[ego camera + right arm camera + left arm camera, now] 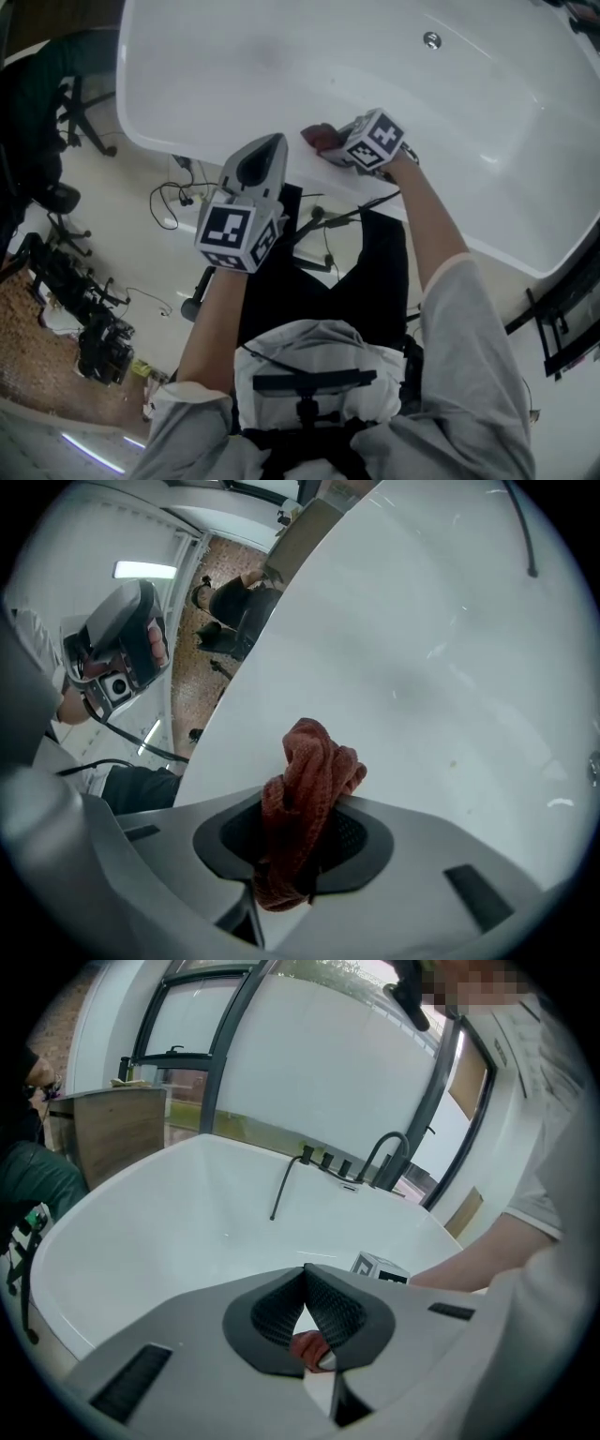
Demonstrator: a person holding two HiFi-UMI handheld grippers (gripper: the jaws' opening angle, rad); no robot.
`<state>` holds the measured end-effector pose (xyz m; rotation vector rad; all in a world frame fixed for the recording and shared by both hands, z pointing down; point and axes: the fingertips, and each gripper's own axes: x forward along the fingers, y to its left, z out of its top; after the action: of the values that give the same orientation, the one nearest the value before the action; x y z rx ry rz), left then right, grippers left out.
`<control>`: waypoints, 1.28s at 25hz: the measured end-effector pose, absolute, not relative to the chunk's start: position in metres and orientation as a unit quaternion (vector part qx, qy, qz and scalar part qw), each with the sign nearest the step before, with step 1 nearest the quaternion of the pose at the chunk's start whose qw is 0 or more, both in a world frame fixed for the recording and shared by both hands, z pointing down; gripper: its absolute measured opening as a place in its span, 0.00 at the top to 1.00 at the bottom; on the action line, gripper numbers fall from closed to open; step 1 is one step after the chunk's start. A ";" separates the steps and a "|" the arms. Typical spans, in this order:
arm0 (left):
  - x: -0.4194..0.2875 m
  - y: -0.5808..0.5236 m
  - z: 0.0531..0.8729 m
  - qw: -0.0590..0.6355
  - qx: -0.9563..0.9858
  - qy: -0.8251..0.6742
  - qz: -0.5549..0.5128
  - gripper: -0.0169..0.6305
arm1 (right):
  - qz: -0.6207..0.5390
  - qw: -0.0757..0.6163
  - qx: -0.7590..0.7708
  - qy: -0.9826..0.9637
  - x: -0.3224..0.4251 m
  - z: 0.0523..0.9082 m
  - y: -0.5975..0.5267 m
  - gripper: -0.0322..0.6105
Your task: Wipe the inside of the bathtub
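I see bright, even daylight, coming through the tall panes (309, 1063) at 12 o'clock in the left gripper view. The white bathtub (281, 56) nearly washes out, with small glints. Both gripper views bend strongly and darken to black at the corners.

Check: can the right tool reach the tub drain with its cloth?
Probably yes: the right tool holds the cloth at the near rim of the tub; nothing lies between it and the drain.
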<state>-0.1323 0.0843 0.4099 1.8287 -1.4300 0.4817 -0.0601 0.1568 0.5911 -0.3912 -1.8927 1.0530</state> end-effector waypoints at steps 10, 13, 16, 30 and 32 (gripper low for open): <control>-0.082 0.053 0.441 0.375 0.755 -0.494 0.212 0.96 | 0.455 0.532 -0.073 -0.711 0.037 0.630 0.149 0.77; -0.082 0.040 0.451 0.372 0.762 -0.485 0.215 0.96 | 0.462 0.525 -0.073 -0.711 0.026 0.630 0.147 0.77; -0.098 0.028 0.461 0.371 0.760 -0.484 0.224 0.96 | 0.472 0.506 -0.085 -0.717 -0.005 0.626 0.146 0.77; -0.103 0.011 0.541 0.398 0.766 -0.424 0.275 0.96 | 0.482 0.481 -0.080 -0.728 -0.058 0.658 0.129 0.77; -0.087 0.012 0.549 0.399 0.776 -0.398 0.285 0.96 | 0.489 0.500 -0.056 -0.713 -0.031 0.672 0.127 0.77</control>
<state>-0.0871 0.0117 0.5490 1.9634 -1.0080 0.7206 -0.0314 0.1266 0.6721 -0.1363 -1.7236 1.1821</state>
